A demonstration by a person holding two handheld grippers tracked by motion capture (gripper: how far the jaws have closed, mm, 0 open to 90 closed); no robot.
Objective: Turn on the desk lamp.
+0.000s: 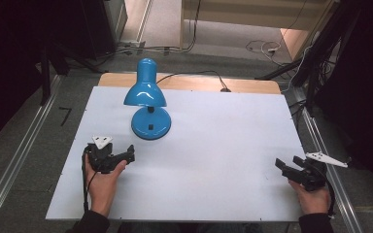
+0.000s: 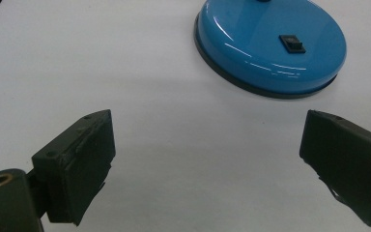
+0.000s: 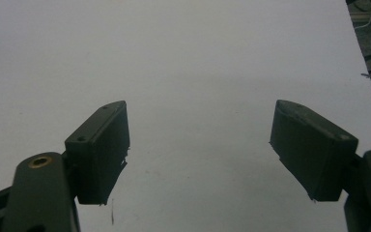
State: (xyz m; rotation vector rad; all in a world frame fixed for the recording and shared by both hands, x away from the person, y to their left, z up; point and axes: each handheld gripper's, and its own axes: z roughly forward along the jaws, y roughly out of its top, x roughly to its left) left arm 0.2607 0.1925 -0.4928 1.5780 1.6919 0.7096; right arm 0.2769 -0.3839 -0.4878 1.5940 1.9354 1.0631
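White board (image 1: 213, 145) is lying bare under both my hands, wooden table edge showing behind it. Going from the left: my left claw (image 1: 121, 158) is hovering with jaws spread wide, empty, pointing toward the lamp (image 1: 146, 97), whose round blue base (image 2: 270, 46) is standing just ahead, its switch (image 2: 292, 43) facing me. I am judging that the switch wants one jaw tip pressed down squarely, so the base is not sliding. Plenty of open board is stretching rightward. My right claw (image 1: 286, 169) is waiting spread and empty near the board's right edge, rails just beyond.
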